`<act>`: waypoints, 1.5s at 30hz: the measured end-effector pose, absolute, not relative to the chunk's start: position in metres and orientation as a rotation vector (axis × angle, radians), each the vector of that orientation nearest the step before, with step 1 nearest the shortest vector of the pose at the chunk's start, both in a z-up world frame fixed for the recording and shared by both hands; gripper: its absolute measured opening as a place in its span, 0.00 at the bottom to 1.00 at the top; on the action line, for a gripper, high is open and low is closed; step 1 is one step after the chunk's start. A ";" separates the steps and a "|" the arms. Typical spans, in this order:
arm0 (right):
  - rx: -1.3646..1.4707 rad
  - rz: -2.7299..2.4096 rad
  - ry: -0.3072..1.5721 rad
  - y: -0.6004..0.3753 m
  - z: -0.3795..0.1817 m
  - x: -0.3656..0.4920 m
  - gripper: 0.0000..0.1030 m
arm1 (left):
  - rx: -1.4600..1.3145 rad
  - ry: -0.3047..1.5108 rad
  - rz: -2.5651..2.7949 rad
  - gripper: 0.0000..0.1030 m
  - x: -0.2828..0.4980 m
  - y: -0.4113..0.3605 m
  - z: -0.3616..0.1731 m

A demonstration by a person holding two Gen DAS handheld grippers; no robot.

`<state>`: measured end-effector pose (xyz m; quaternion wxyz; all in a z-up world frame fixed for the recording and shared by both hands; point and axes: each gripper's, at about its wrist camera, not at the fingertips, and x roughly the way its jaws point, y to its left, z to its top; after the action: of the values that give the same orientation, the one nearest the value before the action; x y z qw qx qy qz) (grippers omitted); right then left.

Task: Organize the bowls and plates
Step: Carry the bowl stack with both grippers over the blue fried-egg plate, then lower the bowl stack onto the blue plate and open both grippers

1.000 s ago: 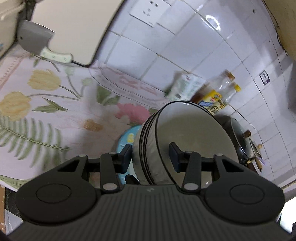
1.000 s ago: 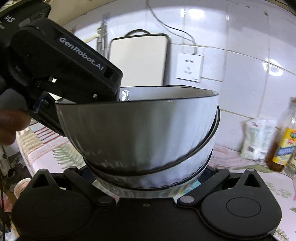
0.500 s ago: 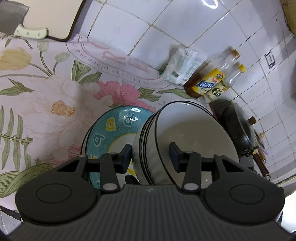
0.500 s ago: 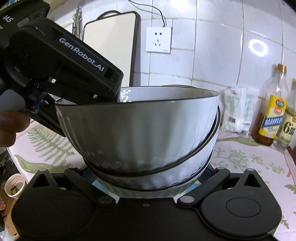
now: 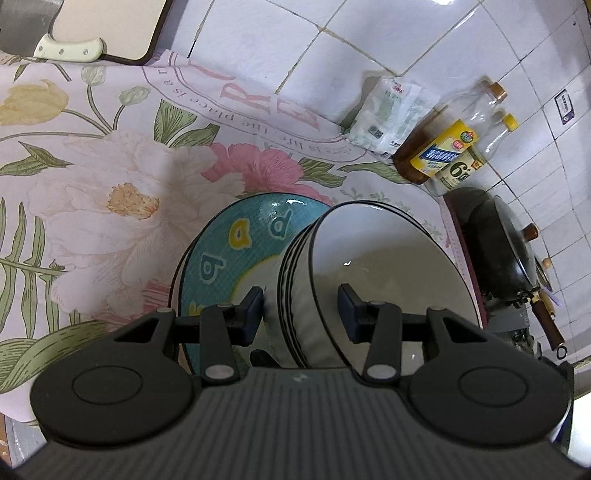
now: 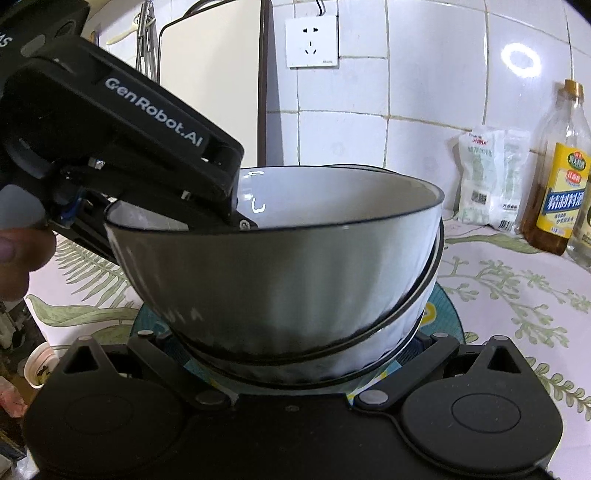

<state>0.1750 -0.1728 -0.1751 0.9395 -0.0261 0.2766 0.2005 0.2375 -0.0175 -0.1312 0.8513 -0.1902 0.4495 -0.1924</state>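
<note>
A stack of nested white bowls [image 5: 388,266] with black rims is tilted in the left wrist view. My left gripper [image 5: 301,306] is shut on its wall, one finger outside and one inside. Beneath it a teal plate [image 5: 229,251] with yellow letters lies on the floral tablecloth [image 5: 92,177]. In the right wrist view the bowls [image 6: 280,273] fill the middle. My right gripper [image 6: 295,354] is closed around the stack's lower part, its fingertips hidden. The left gripper's body [image 6: 147,122] reaches over the rim. The teal plate [image 6: 447,314] shows just below; whether the bowls touch it I cannot tell.
A cutting board [image 5: 110,26] and a cleaver handle [image 5: 68,50] lean at the tiled wall. A white packet [image 5: 391,114] and oil bottles [image 5: 443,147] stand at the back right, with a dark wok [image 5: 509,251] beyond. A wall socket [image 6: 312,40] is above. A person's fingers [image 6: 18,258] show at left.
Both grippers have come down with the bowl stack toward the tablecloth. The teal plate has come into view under the bowls. The grip on the bowls is unchanged.
</note>
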 end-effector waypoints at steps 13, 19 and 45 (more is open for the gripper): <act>-0.074 0.397 0.613 -0.173 -0.173 0.174 1.00 | -0.459 0.942 -0.381 0.42 0.237 -0.014 -0.138; -0.140 0.375 0.673 -0.166 -0.166 0.168 1.00 | -0.464 0.949 -0.329 0.49 0.236 -0.017 -0.136; 0.102 0.378 0.678 -0.241 -0.065 0.091 1.00 | -0.108 0.805 -0.222 0.67 0.113 -0.033 -0.002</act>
<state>0.0908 -0.2411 -0.0648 0.9244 0.0497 0.3305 0.1840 0.1133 -0.0335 -0.0017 0.9127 -0.0522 0.3907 -0.1076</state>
